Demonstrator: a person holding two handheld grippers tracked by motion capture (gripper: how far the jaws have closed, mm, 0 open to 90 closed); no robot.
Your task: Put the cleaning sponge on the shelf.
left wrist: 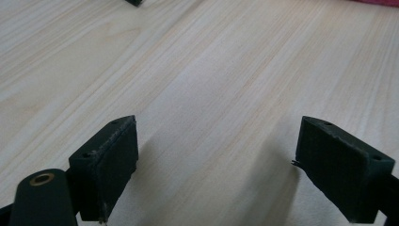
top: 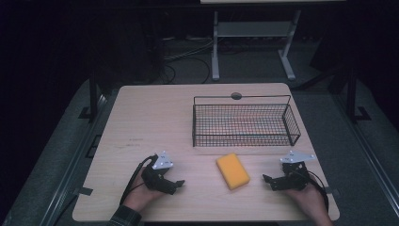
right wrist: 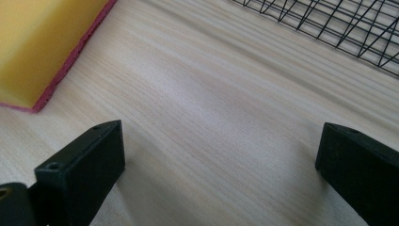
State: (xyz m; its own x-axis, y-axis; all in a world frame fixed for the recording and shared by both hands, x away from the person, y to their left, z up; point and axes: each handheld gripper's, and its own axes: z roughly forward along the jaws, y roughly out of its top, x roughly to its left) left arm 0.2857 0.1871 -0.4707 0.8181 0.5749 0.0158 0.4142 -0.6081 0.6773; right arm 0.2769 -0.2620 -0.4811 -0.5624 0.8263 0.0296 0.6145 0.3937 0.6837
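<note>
Your left gripper point(top: 178, 183) rests low at the near left of the table point(top: 155, 113), jaws spread wide and nothing between them. Your right gripper point(top: 268, 181) sits at the near right, also released, with bare wood between its jaws. Both point inward to the sponge point(top: 232, 170), which lies flat between them, apart from each, a little nearer to the right one.

If you close on it from one side only, the soft sponge can slide away over the smooth wood. If you squeeze near a corner, it may bend and slip out.

Farther back stands the wire basket point(top: 244, 120), empty. If you carry the sponge low, it can catch on the near rim.
</note>
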